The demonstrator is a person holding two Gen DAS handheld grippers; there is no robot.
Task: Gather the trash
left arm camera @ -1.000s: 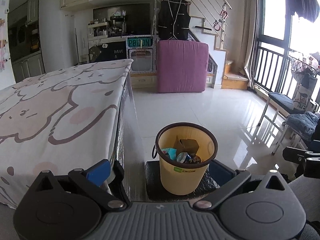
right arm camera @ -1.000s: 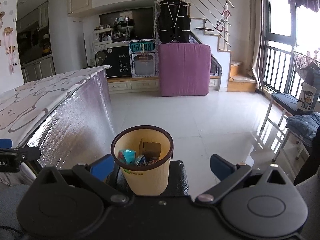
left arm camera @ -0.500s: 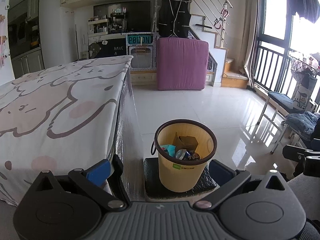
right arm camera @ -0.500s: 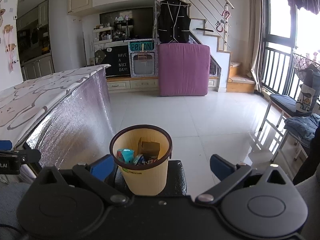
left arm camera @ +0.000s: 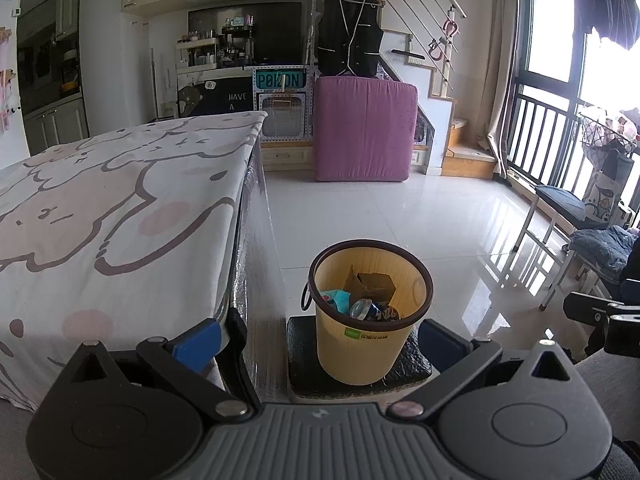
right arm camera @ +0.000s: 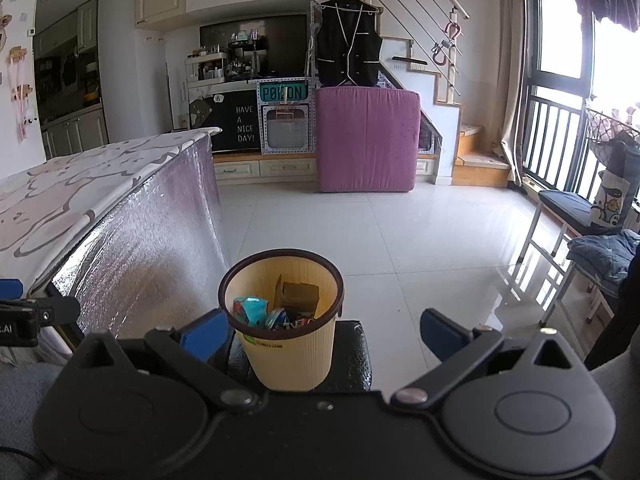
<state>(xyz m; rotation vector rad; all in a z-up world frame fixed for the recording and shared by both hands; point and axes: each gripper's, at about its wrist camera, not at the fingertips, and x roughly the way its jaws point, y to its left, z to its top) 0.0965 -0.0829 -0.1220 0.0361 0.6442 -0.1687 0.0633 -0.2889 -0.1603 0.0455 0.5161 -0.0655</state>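
A yellow waste bin (left arm camera: 370, 344) with a dark rim stands on a black mat (left arm camera: 304, 376) on the floor; it also shows in the right wrist view (right arm camera: 288, 356). Inside lie a cardboard box (left arm camera: 374, 286), a crushed can (left arm camera: 362, 308) and a teal wrapper (left arm camera: 334, 300). My left gripper (left arm camera: 320, 340) is open and empty, its blue-tipped fingers on either side of the bin in the picture, nearer than it. My right gripper (right arm camera: 320, 330) is open and empty in front of the bin.
A table with a cartoon cloth (left arm camera: 120, 208) and silver foil side (right arm camera: 152, 256) stands left of the bin. A purple mattress (left arm camera: 362, 132) leans at the back. Chairs (left arm camera: 580, 220) stand at the right by the window. White floor tiles (right arm camera: 400, 240) lie beyond.
Both grippers have drawn back and slightly up, so the bin sits a little farther and higher in the views. Both stay open and empty.
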